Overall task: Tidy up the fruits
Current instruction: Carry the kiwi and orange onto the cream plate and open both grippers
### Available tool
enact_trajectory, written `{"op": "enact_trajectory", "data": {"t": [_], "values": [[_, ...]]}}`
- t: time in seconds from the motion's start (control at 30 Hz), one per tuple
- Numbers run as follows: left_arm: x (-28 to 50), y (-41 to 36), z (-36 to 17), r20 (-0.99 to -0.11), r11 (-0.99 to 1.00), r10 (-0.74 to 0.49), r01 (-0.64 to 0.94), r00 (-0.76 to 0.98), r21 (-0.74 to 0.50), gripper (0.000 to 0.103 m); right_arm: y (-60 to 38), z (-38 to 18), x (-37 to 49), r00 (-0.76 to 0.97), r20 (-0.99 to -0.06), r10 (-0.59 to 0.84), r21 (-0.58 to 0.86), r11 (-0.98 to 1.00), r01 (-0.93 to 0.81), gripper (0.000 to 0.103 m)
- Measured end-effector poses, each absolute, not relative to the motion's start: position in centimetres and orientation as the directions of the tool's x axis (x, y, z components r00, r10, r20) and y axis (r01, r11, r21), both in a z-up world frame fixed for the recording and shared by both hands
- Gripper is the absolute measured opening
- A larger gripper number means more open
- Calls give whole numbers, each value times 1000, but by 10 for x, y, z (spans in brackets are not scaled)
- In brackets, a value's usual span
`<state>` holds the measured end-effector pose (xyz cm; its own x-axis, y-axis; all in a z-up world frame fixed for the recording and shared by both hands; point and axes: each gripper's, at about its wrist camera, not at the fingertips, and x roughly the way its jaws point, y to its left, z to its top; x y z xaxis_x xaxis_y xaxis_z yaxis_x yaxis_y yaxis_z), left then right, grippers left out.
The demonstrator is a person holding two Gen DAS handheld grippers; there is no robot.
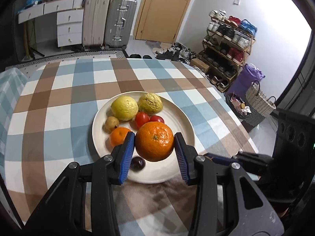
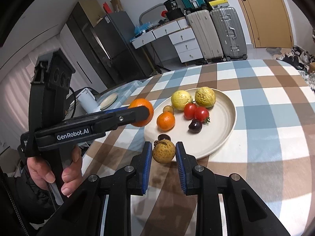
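My left gripper is shut on a large orange, held just above the near part of the cream plate. The right wrist view shows that orange off the plate's left rim, in the left gripper. My right gripper is shut on a small brownish-yellow round fruit above the plate's near rim. On the plate lie two yellow fruits, two tomatoes, a small orange, a small brown fruit and two dark plums.
A checked cloth covers the table. A small dish and a white device sit at its far left end. A hand grips the left tool. Suitcases, a shoe rack and baskets stand on the floor beyond.
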<state>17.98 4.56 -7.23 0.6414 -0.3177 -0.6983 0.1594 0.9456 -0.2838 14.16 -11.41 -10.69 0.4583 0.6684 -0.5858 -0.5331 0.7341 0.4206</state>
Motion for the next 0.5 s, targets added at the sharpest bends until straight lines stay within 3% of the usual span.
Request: {"op": "enact_trajectory", "data": {"t": [0.5], "values": [[243, 34, -118, -751, 931, -361, 167, 552, -325, 38, -89, -140, 195, 400, -640, 656, 440, 739, -510, 25]]}}
